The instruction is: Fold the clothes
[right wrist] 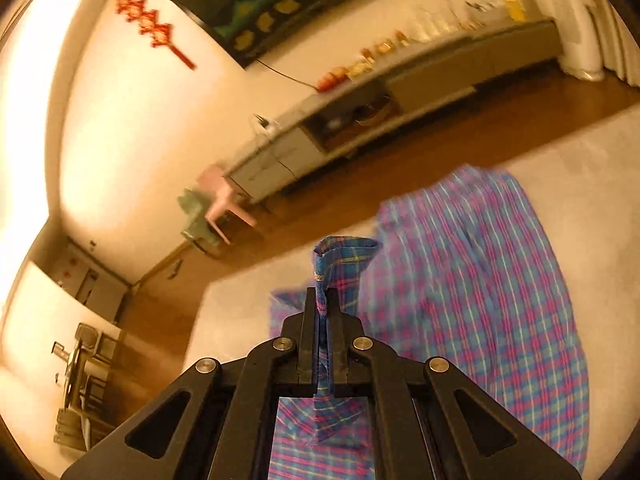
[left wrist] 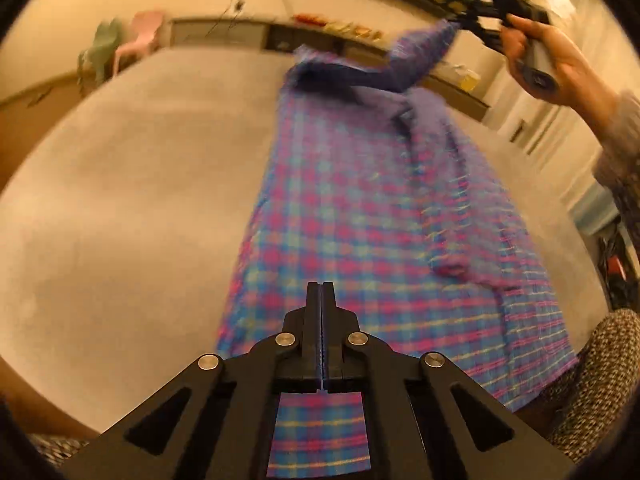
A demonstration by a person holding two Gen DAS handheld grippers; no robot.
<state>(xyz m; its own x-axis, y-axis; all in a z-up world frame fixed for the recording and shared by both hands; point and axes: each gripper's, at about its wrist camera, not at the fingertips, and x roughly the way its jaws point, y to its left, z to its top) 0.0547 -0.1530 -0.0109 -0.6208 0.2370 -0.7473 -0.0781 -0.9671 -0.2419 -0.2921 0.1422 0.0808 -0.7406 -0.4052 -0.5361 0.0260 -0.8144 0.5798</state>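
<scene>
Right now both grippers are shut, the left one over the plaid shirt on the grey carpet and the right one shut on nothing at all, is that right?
Not quite. The right gripper is not shut on nothing: the right wrist view shows a bunched corner of the plaid shirt pinched between its fingers. The rest holds: the left gripper is shut over the shirt, which lies on the grey carpet.

Both black grippers, the left gripper (left wrist: 321, 292) and right gripper (right wrist: 322, 300), have silver screws; the sleeve (left wrist: 618, 148) is grey knit.
</scene>
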